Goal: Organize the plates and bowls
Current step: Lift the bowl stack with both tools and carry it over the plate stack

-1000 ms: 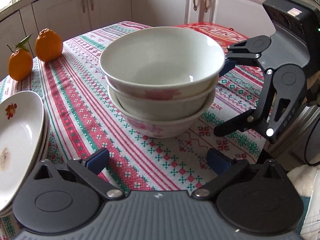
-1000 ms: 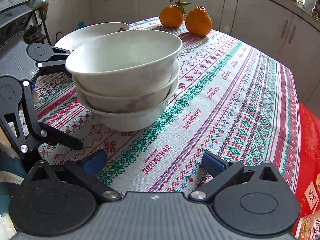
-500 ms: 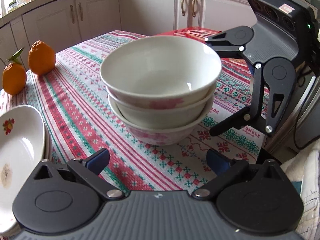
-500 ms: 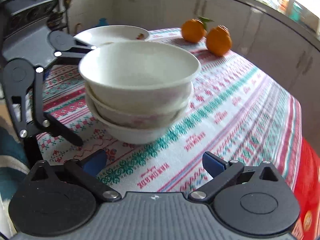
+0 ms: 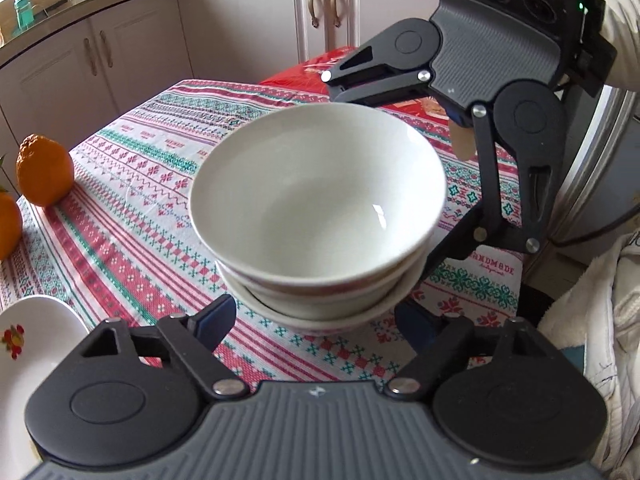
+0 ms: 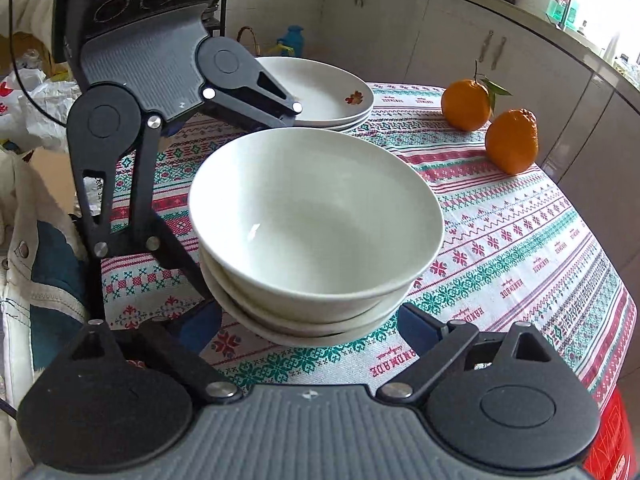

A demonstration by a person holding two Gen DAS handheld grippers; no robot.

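Three white bowls are nested in a stack on the patterned tablecloth. My left gripper reaches the stack from the near side. Its jaws are closing, with the lowest bowl's base between the blue pads; no firm press shows. My right gripper comes at the same stack from the opposite side, its jaws likewise closing around the bottom bowl. Each view shows the other gripper's fingers straddling the stack's far side. Stacked white plates with a flower print sit beyond.
Two oranges lie toward the table's edge. A plate rim shows at the left gripper's lower left. A red box sits past the table's far end. Kitchen cabinets surround the table. A person's white sleeve holds the right gripper.
Both grippers rolled and closed in on the bowl stack from opposite sides and now look down into it. Their jaws have narrowed around the bottom bowl.
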